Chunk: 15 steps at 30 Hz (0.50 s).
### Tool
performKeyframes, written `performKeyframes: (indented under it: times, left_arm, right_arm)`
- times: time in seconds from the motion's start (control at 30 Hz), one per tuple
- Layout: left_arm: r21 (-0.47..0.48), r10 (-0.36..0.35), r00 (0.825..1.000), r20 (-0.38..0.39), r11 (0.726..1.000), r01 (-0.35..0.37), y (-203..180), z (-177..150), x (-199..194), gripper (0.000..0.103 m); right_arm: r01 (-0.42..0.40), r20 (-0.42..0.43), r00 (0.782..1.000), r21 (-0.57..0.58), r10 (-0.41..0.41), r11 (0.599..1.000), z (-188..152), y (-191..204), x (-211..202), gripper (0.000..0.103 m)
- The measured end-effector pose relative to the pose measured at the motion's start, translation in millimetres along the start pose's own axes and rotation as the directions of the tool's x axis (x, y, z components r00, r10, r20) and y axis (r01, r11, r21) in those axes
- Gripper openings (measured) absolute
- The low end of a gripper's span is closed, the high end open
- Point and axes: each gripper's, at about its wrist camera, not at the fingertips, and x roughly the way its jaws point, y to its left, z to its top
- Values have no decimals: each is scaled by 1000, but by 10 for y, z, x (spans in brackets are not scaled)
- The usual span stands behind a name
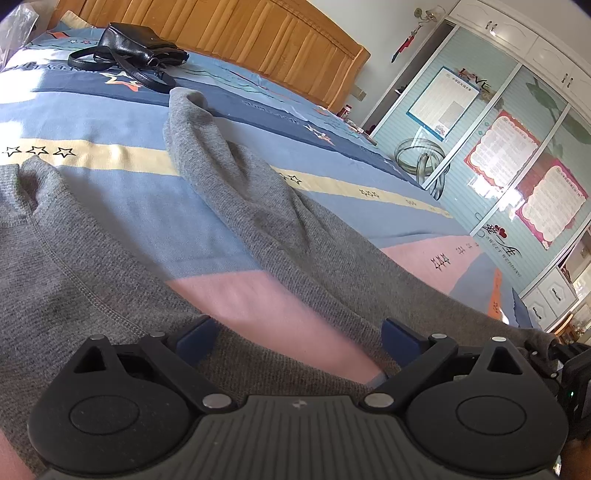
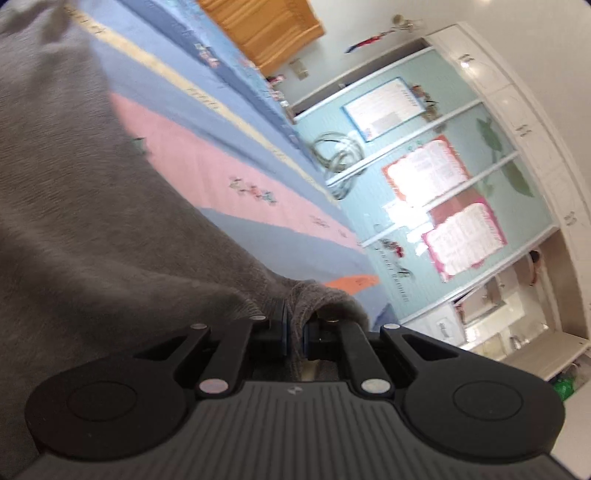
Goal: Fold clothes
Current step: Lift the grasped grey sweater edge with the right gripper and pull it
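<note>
- Right gripper (image 2: 294,334) clenches a bunched edge of the grey garment (image 2: 92,221).
- Left gripper (image 1: 299,339) hovers released over it on the bed (image 1: 122,206).
- Lifting evenly should keep the fold straight.

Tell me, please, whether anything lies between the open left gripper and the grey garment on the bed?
Nothing visible does. The left gripper hangs open right over the grey garment, with only cloth and bedsheet between its fingers. The black handbag lies far off near the headboard. The right gripper is shut on the garment.
</note>
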Motion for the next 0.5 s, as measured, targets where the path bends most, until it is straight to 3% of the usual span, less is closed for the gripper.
performKeyframes:
  times: [0.07, 0.23, 0.37, 0.4, 0.5]
  left_arm:
    - [6, 1, 1000, -1, 1000, -1, -10, -1, 5, 98]
    - [8, -1, 1000, -2, 1000, 1, -9, 1, 14, 99]
    - [6, -3, 1000, -3, 1000, 3, -2, 3, 17, 99]
    - [5, -4, 1000, -2, 1000, 4, 1, 4, 17, 100]
    - [10, -3, 1000, -1, 1000, 3, -2, -2, 21, 100]
  right_arm:
    - [-7, -9, 1000, 2, 7, 1000, 24, -105, 91, 9]
    - [-15, -48, 999, -241, 3, 970, -113, 194, 280, 10]
    - [-96, -114, 990, -167, 78, 981, -82, 224, 395, 10]
    - [-127, -131, 985, -88, 115, 988, -46, 162, 427, 10]
    - [-97, -139, 983, 145, 117, 985, 11, -130, 549, 10]
